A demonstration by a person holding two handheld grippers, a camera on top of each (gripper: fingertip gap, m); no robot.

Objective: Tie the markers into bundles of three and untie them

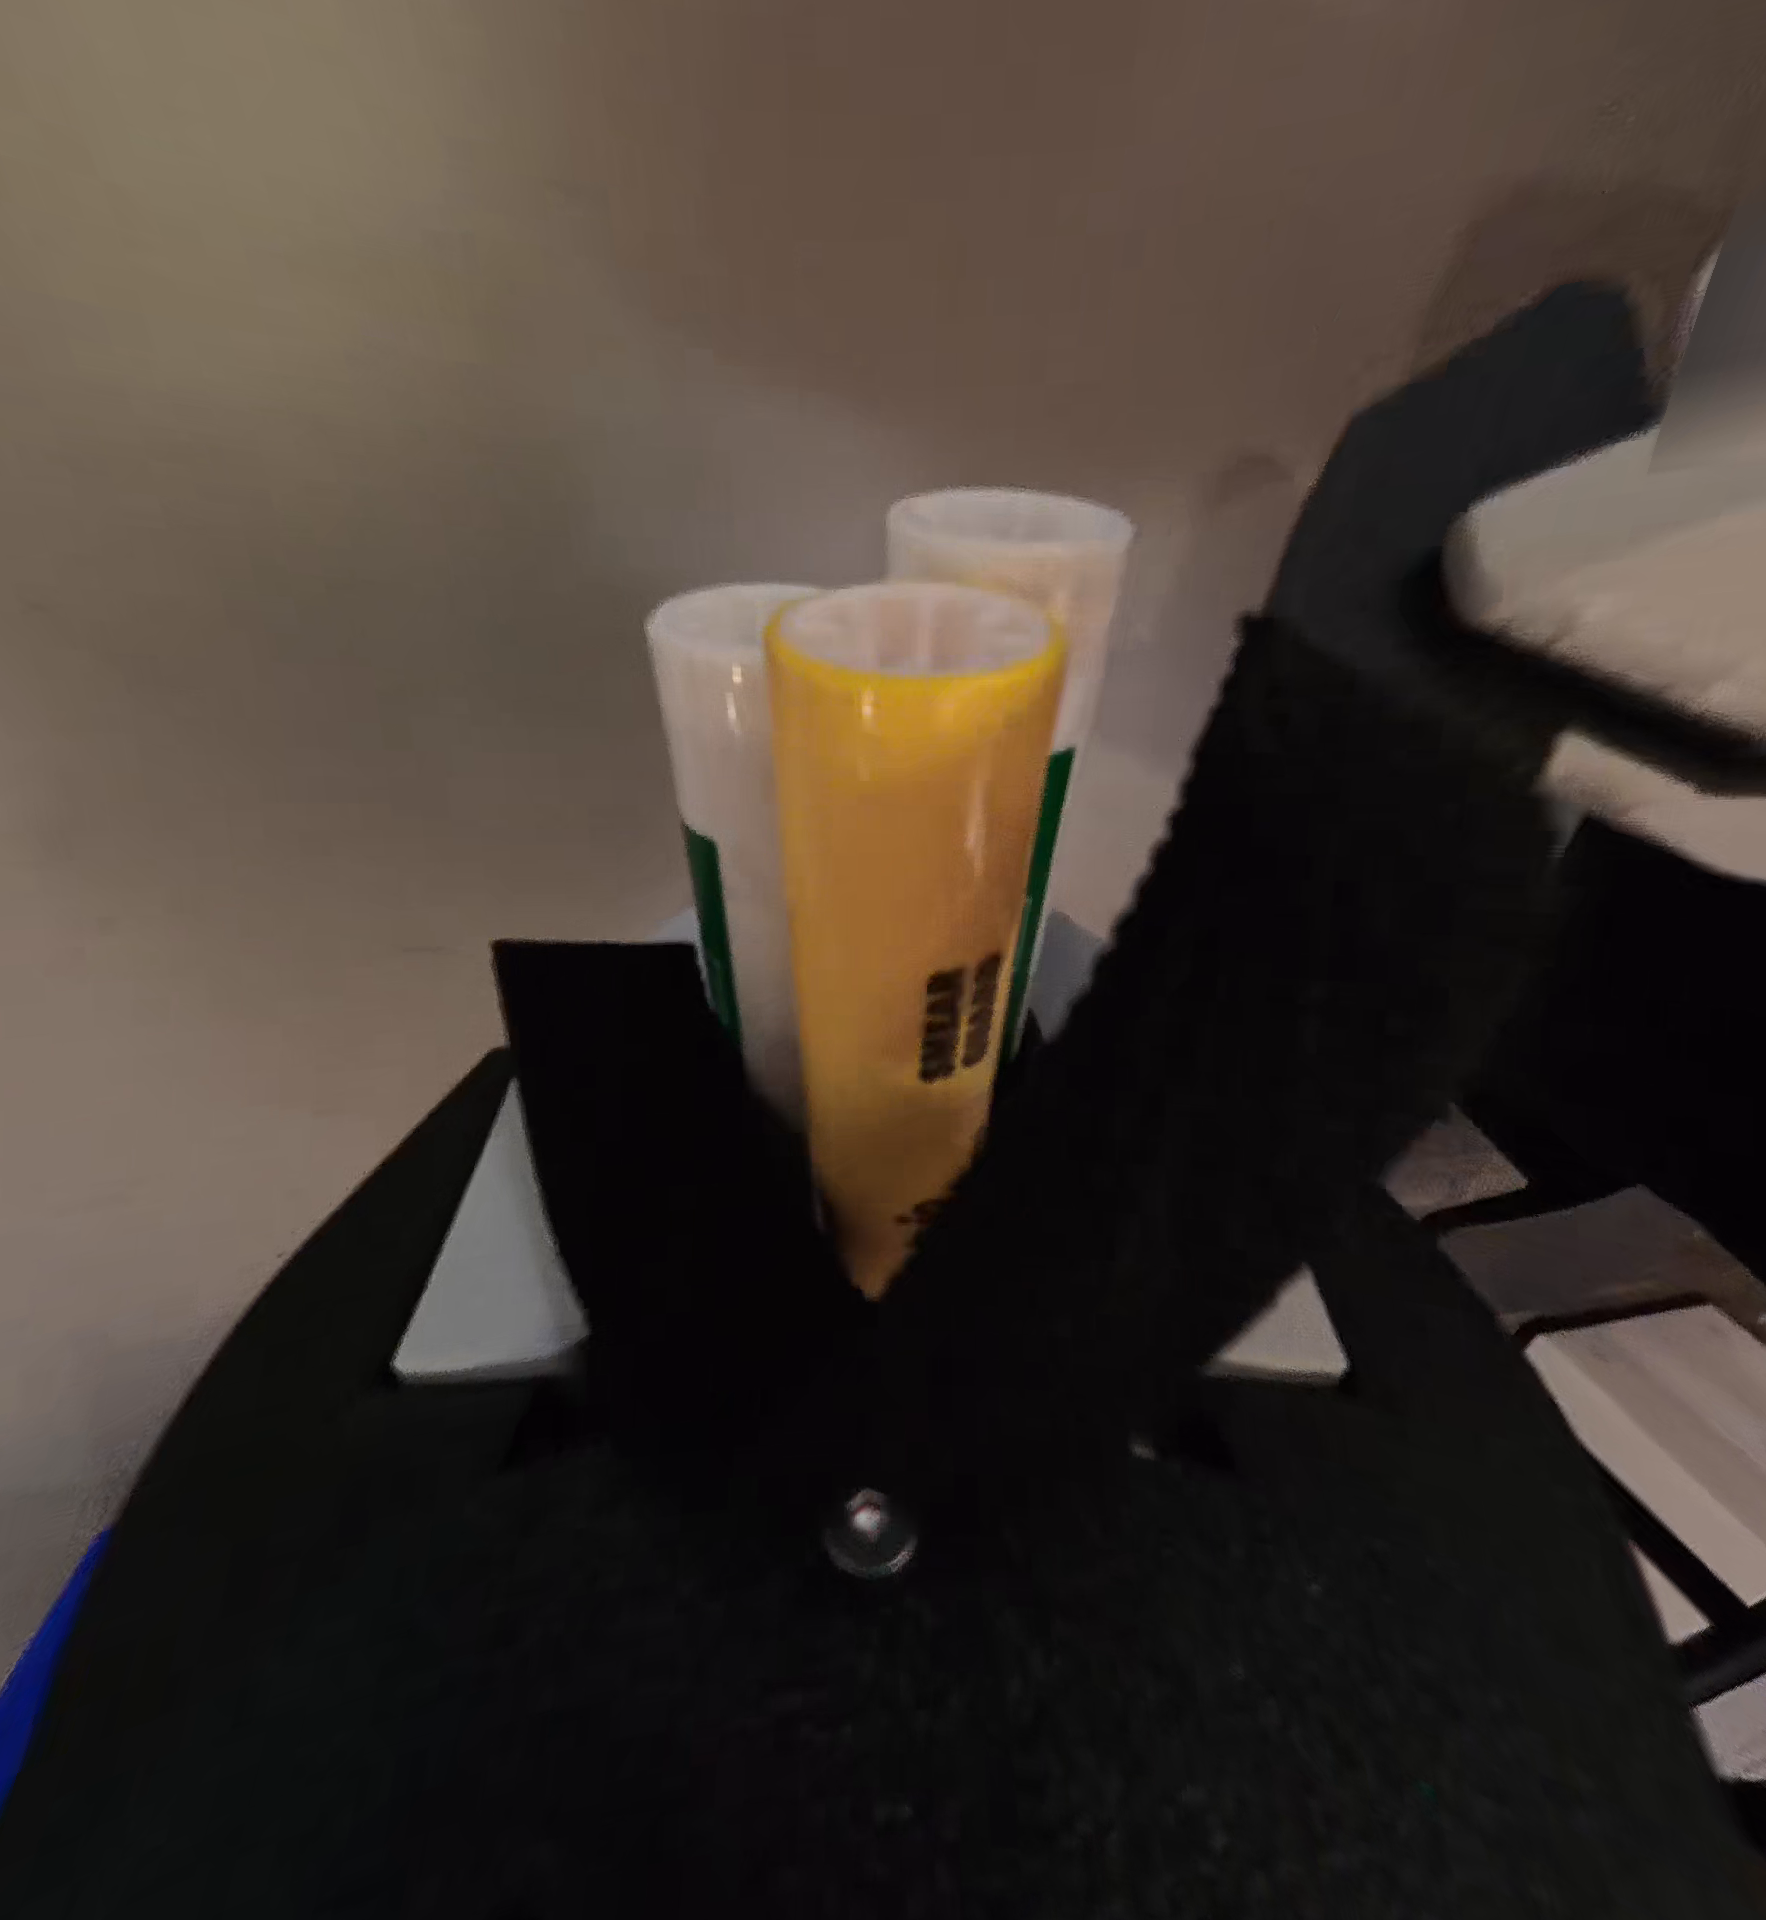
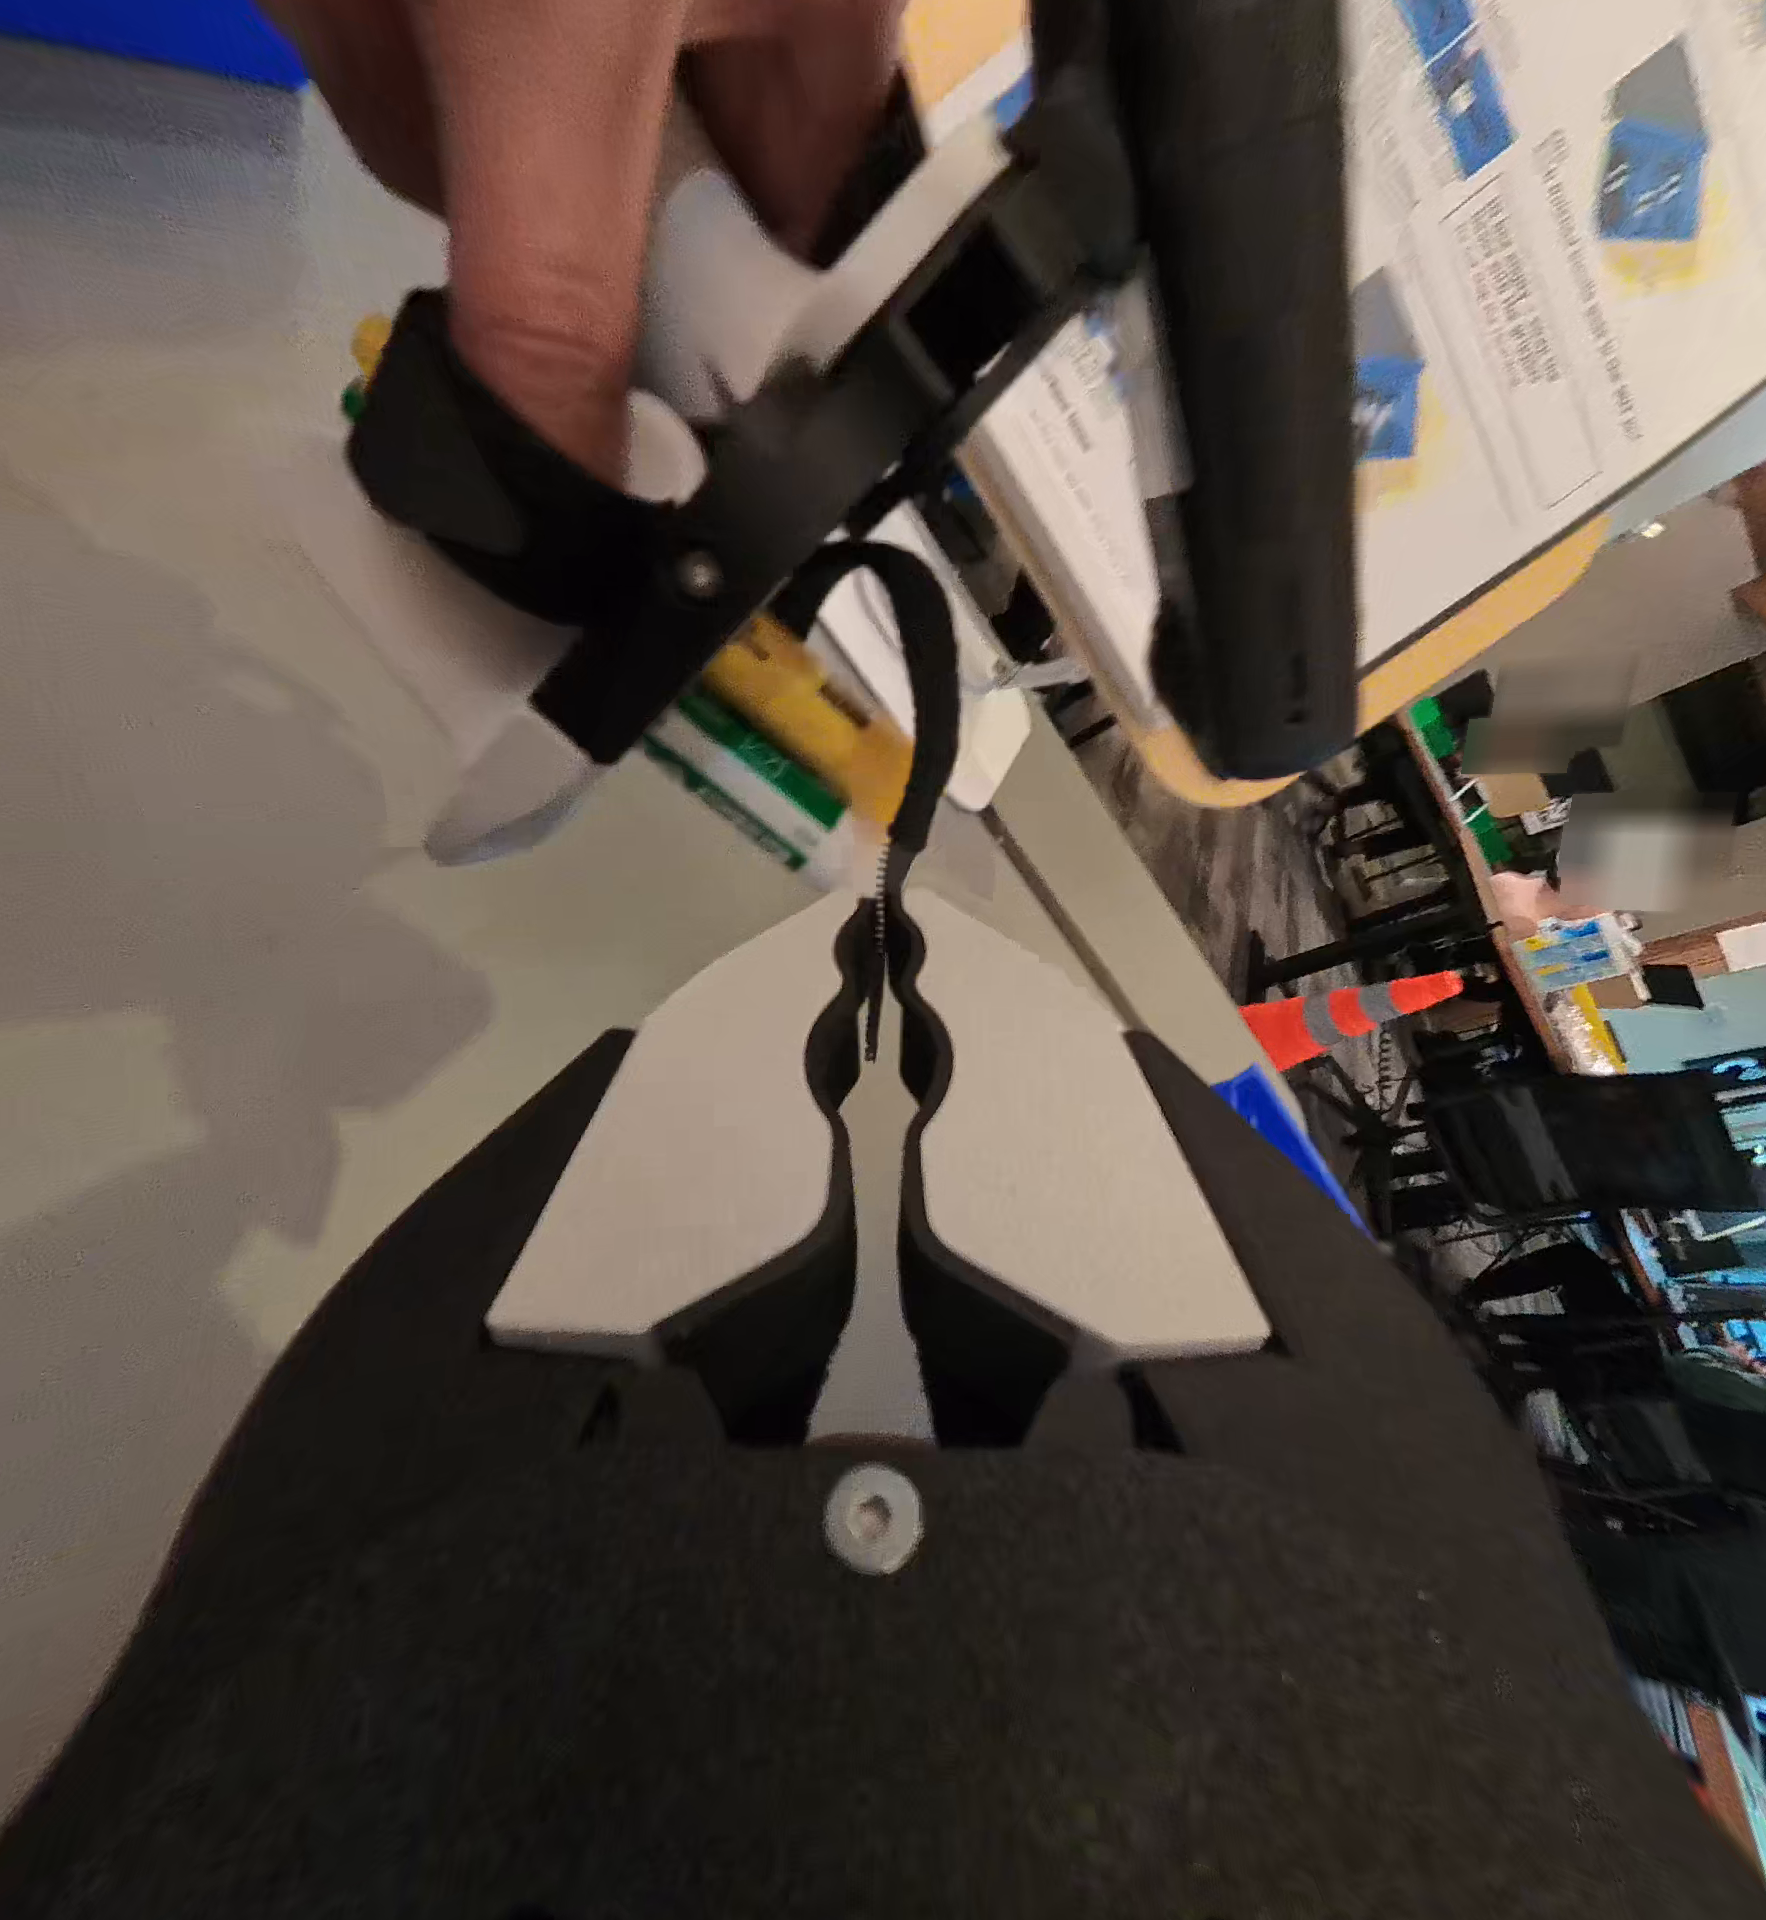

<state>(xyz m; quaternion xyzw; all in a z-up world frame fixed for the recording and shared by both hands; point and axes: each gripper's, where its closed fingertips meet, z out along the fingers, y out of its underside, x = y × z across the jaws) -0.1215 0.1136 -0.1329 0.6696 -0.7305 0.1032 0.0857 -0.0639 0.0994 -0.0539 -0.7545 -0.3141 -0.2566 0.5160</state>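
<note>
My left gripper (image 1: 874, 1039) is shut on a bundle of three markers: a yellow marker (image 1: 910, 883) in front and two white markers with green bands (image 1: 707, 790) behind. A black hook-and-loop strap (image 1: 1305, 935) wraps the bundle and runs up to the right. In the right wrist view my right gripper (image 2: 879, 977) is shut on the free end of that strap (image 2: 926, 707), pulled away from the markers (image 2: 775, 748). The left gripper (image 2: 588, 592), held by a hand, shows there above the table.
A pale table (image 2: 131, 831) lies under both grippers, its edge (image 2: 1087, 914) running diagonally. A black chair back (image 2: 1253, 416) and a white poster board (image 2: 1544, 260) stand beyond it. An orange cone (image 2: 1346, 1013) and desks with equipment fill the room at right. Some 9 cm of space lies between my two pairs of fingers.
</note>
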